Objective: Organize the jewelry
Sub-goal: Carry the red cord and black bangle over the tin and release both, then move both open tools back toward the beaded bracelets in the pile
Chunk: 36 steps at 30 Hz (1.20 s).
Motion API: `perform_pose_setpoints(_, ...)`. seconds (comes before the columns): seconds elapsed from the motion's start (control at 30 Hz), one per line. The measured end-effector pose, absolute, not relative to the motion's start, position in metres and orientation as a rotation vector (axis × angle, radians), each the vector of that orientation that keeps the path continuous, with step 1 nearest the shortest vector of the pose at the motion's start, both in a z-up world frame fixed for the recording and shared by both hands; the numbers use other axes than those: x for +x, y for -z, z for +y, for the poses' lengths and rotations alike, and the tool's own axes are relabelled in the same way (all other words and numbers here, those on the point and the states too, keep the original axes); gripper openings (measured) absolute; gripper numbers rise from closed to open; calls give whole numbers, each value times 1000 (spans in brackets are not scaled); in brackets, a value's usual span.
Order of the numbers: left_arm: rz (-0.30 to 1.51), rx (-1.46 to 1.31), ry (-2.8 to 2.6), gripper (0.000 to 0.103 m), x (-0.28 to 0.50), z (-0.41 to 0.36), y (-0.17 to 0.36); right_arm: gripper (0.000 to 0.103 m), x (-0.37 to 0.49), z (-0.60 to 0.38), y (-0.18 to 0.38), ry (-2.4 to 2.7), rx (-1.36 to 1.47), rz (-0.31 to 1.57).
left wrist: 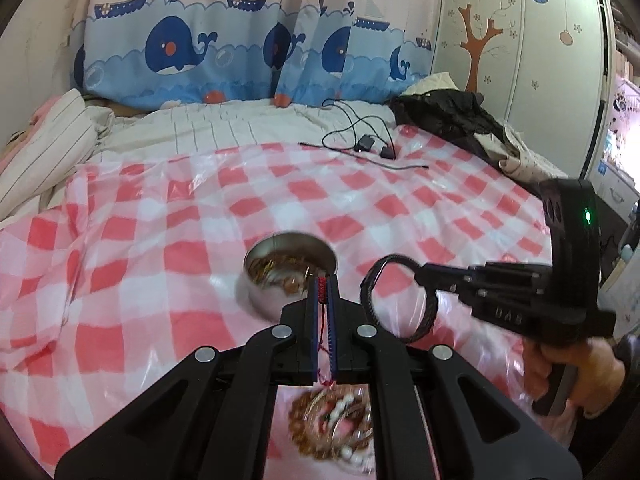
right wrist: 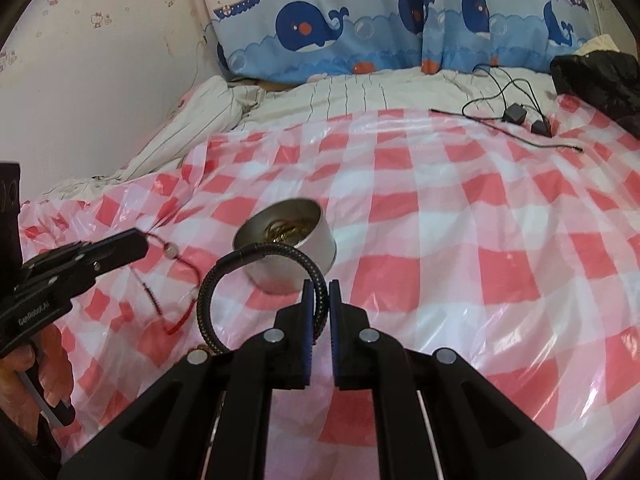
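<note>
Left gripper (left wrist: pixel 322 285) clamped on red cord bracelet (left wrist: pixel 322 294) | right gripper (right wrist: pixel 319 294) pinched on black braided bangle (right wrist: pixel 256 292) | both held above checkered sheet (right wrist: pixel 460 240), beside metal tin (right wrist: pixel 288 244) with gold pieces inside

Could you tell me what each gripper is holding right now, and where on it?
Left gripper: red cord bracelet, pinched on its cord. Right gripper: black braided bracelet, pinched on its band.
</note>
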State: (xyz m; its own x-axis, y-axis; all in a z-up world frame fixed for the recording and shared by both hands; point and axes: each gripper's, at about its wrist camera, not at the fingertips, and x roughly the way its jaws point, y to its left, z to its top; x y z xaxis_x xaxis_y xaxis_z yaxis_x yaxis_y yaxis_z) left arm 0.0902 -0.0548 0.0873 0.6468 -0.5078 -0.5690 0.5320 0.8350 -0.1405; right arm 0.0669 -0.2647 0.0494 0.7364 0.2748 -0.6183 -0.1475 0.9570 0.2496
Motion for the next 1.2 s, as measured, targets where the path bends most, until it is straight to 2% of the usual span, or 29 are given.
perform_pose_setpoints(0.4,632,-72,614,4,156,-74,-92,8,105,-260,-52,-211,145,700)
perform_pose_setpoints(0.47,669,-59,595,10,170,-78,-80,8,113,-258,-52,-208,133,701)
perform_pose_setpoints(0.53,759,-18,549,23,184,-82,-63,8,121,-254,-52,-209,120,702)
perform_pose_setpoints(0.57,783,-5,528,24,188,-80,-57,8,124,-251,-52,-211,113,703)
perform_pose_setpoints(0.67,794,8,492,32,186,-70,-51,8,135,-241,-52,-218,82,706)
perform_pose_setpoints(0.73,777,-1,469,43,181,-58,-53,8,144,-235,-52,-222,67,709)
perform_pose_setpoints(1.0,770,73,418,49,154,-32,-54,9,171,-210,-35,-198,14,767)
perform_pose_setpoints(1.07,765,86,404,51,147,-30,-53,12,170,-213,-27,-192,34,782)
perform_pose_setpoints(1.13,770,106,395,52,138,-31,-51,25,163,-218,-28,-183,42,775)
perform_pose_setpoints(1.2,769,130,387,53,129,-33,-50,26,150,-224,-32,-190,45,769)
